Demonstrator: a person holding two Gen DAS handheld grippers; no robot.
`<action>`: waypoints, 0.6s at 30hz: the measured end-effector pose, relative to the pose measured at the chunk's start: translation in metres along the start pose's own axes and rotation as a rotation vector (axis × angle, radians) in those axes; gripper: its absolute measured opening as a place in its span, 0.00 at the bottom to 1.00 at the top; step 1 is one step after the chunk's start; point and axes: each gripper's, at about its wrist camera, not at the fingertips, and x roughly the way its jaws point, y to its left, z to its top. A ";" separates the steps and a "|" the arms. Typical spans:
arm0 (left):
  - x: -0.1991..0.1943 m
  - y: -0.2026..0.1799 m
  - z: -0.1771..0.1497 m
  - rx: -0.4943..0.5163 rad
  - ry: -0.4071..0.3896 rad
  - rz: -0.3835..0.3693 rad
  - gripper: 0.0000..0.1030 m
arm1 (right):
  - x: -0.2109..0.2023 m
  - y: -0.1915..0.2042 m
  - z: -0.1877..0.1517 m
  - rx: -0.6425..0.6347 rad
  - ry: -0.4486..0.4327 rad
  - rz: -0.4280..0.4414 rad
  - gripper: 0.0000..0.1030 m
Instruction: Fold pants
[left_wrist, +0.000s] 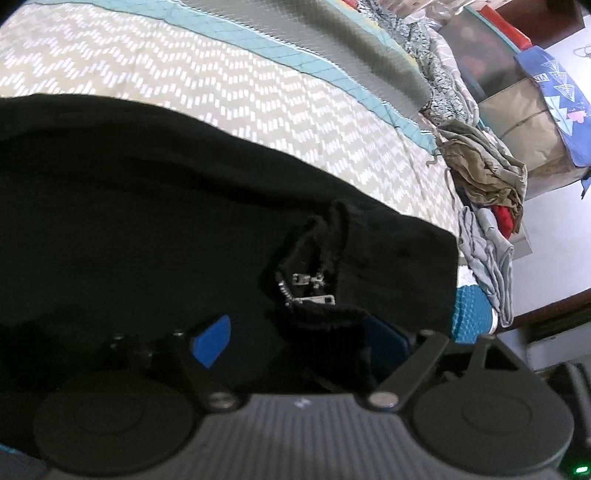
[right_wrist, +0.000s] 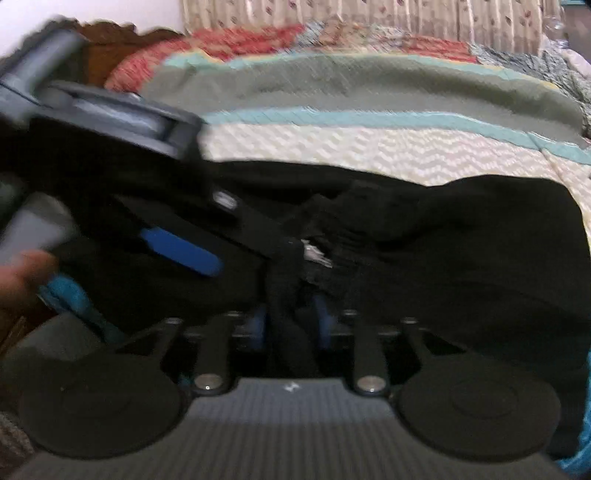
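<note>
Pants (left_wrist: 147, 221): black, spread on bedspread (left_wrist: 184, 74), zipper (left_wrist: 310, 288) exposed, seemingly folded lengthwise (judging). Left gripper (left_wrist: 295, 339) agape, waistband between; right gripper (right_wrist: 291, 325) half-spread, grip uncertain.

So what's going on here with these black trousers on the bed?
A person is folding black pants on a patterned bedspread, working with two hand-held grippers. The left gripper has its jaws wide open at the waistband by the zipper. The right gripper has a bunch of the same cloth between its jaws; blur hides whether it is pinched.
</note>
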 end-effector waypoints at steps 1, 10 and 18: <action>0.000 -0.003 0.001 0.008 -0.001 -0.004 0.82 | -0.013 -0.004 0.003 0.010 -0.028 0.026 0.56; 0.035 -0.034 0.007 0.093 0.037 0.053 0.70 | -0.105 -0.111 -0.015 0.424 -0.239 -0.167 0.46; 0.022 -0.052 -0.007 0.251 -0.047 0.247 0.28 | -0.078 -0.146 -0.039 0.667 -0.129 -0.144 0.14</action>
